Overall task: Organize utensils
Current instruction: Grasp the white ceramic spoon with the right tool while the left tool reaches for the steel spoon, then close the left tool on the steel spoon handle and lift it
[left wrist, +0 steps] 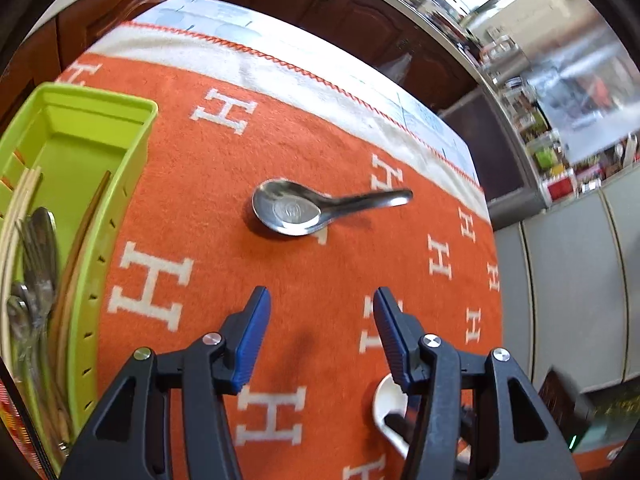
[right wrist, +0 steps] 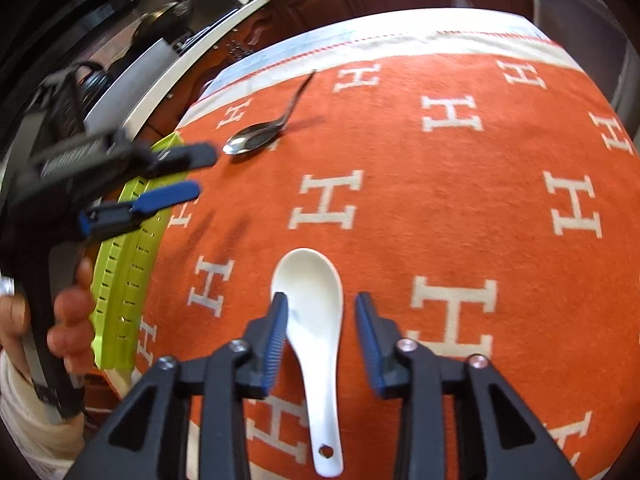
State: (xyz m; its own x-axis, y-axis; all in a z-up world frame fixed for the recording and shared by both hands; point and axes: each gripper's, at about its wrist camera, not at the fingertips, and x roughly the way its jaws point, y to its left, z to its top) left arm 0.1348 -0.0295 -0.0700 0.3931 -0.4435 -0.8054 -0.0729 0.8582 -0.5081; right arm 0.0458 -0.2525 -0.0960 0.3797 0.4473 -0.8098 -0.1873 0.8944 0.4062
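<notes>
A steel soup spoon (left wrist: 288, 210) lies on the orange cloth, bowl to the left, just ahead of my left gripper (left wrist: 320, 294), which is open with nothing between its fingers. In the right wrist view that spoon (right wrist: 252, 140) lies beyond the left gripper (right wrist: 206, 171), which hovers over the green tray's edge. A white ceramic spoon (right wrist: 310, 312) lies flat on the cloth between the fingers of my right gripper (right wrist: 320, 300). The jaws are open; the left pad sits at the bowl's rim and the right pad stands apart from it. The white spoon's bowl (left wrist: 386, 400) also shows behind the left gripper's right finger.
A lime green utensil tray (left wrist: 132, 184) stands at the cloth's left side, holding chopsticks (left wrist: 16, 208) and metal cutlery (left wrist: 38, 248). A person's hand (right wrist: 68, 308) grips the left tool's handle. The H-patterned orange cloth (right wrist: 460, 200) stretches right; dark wooden cabinets stand behind the table.
</notes>
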